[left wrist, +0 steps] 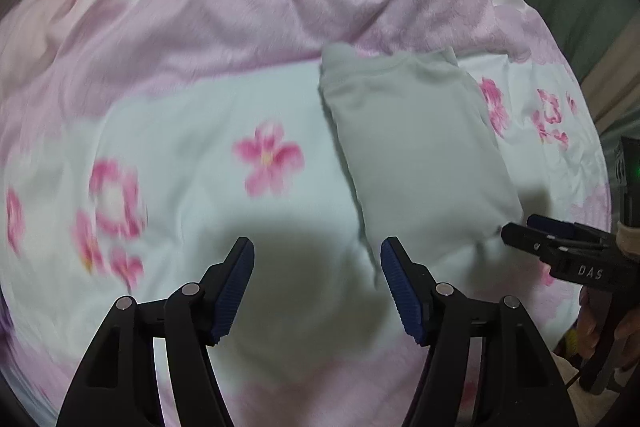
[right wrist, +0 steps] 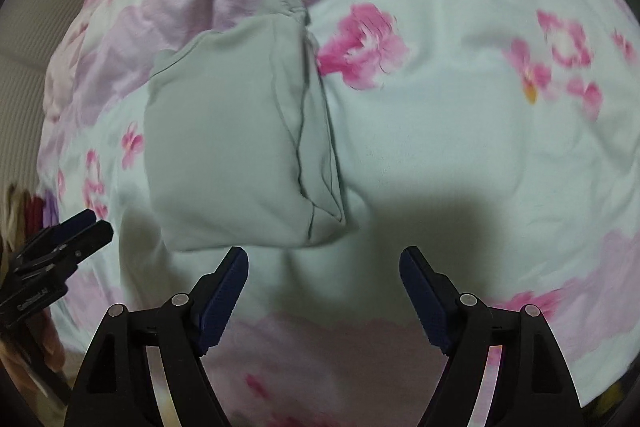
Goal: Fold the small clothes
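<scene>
Right wrist view shows the folded pale-green garment (right wrist: 236, 143) lying on the floral bed cover (right wrist: 460, 147), both grippers' fingers (right wrist: 224, 295) spread and empty (best lifted straight away, judging by the neat fold).

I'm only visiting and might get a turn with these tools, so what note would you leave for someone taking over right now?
Left hand-held gripper: open, nothing between its pads, above the floral bedspread.
Right hand-held gripper: open, empty too.
Garment: the pale green garment lies on the bedspread as a compact folded bundle, just ahead of both grippers, touching neither.
Done: it looks folded and released.
Left: perhaps neaten the layered edge on one side; no other clothes are in view.
</scene>
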Demonstrator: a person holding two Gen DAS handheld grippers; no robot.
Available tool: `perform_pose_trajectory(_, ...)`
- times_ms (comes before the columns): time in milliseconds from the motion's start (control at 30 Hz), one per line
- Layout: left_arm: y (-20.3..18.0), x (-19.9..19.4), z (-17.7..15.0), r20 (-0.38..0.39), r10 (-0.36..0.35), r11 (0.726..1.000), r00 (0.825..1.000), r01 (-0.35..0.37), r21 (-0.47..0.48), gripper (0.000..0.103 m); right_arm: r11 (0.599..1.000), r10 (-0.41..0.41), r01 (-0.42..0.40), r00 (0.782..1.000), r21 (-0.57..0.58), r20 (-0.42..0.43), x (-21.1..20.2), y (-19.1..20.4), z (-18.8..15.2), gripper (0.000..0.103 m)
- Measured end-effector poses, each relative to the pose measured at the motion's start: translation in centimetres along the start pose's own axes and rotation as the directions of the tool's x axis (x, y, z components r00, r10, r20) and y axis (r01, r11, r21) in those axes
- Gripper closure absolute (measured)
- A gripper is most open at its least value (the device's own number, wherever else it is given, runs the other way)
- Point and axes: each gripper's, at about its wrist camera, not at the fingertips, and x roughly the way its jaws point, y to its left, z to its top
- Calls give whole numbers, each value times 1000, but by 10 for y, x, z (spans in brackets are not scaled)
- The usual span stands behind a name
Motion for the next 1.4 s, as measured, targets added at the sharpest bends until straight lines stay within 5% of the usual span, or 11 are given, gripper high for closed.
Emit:
perform_pose_trajectory(300, -1, 41, 65, -35, -142, 990, 989, 142, 0, 38, 994, 38, -38, 999, 102, 3, 37, 1, 9, 24)
perform_pose_trajectory(733, -6, 89, 106, -71, -199, 979, 978, 195, -59, 39, 990, 61, -61, 998, 127, 3, 65, 16, 11, 26)
perform_pose_trajectory(800, -16, 92, 106, -76, -193, 981, 978, 192, -17, 67, 992, 49, -49, 999, 116, 7, 66, 20, 11, 31)
perform_pose_trajectory(867, -24, 95, 106, -91, -182, 983, 979, 182, 1, 77, 995, 41, -42, 999, 91, 14, 66, 27, 13, 40)
perform_pose_trajectory(1067, -34, 72, 103, -54, -146, 988, 988, 149, 43, 90, 997, 73, -73, 997, 33, 2, 68, 47, 19, 76)
perform_pose_trajectory(1400, -33, -28, 71, 75, -95, 995, 993, 94, 18, 91, 988, 152, -149, 986, -44, 62, -1, 80, 2, 81)
